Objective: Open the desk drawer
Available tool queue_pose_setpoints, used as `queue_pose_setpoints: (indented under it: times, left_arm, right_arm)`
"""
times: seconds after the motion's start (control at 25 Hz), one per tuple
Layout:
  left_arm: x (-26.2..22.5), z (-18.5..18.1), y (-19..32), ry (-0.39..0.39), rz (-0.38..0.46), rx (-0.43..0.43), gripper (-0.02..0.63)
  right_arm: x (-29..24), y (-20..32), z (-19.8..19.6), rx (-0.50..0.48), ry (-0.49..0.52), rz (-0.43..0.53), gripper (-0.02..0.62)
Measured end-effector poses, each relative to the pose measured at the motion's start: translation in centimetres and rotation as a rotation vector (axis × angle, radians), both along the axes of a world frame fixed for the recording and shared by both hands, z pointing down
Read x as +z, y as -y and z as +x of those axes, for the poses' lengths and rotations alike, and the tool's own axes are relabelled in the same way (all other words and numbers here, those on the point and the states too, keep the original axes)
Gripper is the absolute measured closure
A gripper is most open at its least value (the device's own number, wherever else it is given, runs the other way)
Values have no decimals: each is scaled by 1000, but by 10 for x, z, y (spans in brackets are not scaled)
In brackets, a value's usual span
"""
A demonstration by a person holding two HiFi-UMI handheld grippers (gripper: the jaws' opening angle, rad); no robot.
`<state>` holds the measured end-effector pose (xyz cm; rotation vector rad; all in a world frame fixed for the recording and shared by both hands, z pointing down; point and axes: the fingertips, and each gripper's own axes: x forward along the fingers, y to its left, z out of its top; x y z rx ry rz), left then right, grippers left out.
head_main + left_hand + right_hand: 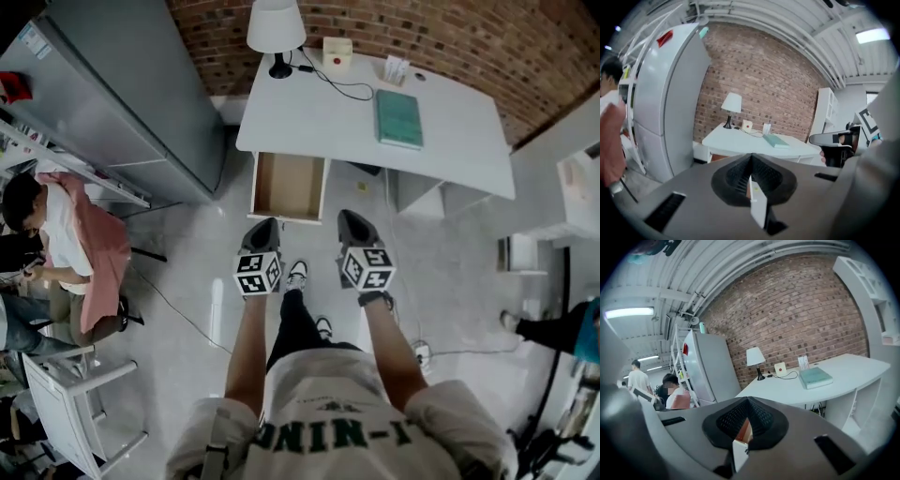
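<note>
The white desk point(450, 141) stands against the brick wall, and its wooden drawer point(289, 186) is pulled out at the left end, showing a bare brown inside. Both grippers are held up side by side in front of me, short of the desk and touching nothing. My left gripper point(261, 228) points at the drawer front; in the left gripper view its jaws point(751, 157) are pressed together and hold nothing. My right gripper point(354, 222) hangs just to the right of the drawer, and in the right gripper view its jaws point(748, 401) are likewise together and hold nothing.
On the desk are a white lamp point(276, 28), a small white box point(337, 50) with a black cable, and a teal book point(398, 117). A tall grey fridge point(122, 84) stands left of the desk. A seated person point(66, 244) and a white chair point(66, 394) are at the far left.
</note>
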<state>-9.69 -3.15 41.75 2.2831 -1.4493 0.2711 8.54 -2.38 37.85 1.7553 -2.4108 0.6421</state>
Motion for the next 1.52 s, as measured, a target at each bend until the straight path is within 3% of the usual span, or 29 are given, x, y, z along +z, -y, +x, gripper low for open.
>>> queue_pose_setpoints:
  times: [0.12,0.32,0.6,0.8,1.16,1.52]
  left_arm:
    - [-51,1,-13,69,116,-3,603]
    - [-123,8,-36,91,277,1,604]
    - [-172,12,-71,136,400,-7,604]
    - [-177,20,-71,187,408,-8,604]
    - [-175,14,-78,112,384,-10,604]
    - [-135,22,-40,49,275,24,604]
  right_arm:
    - [-24,-17,2,-7,-18,47,601]
    - [-62,-43,2,0,-23,121,601]
    - [-99,-73,-3,-2,-48,200,601]
    - [-119,-69,3,2,-86,255,601]
    - [-120,-78,-2,12,-109,271,601]
    - [-107,-46,4,26,-94,229,601]
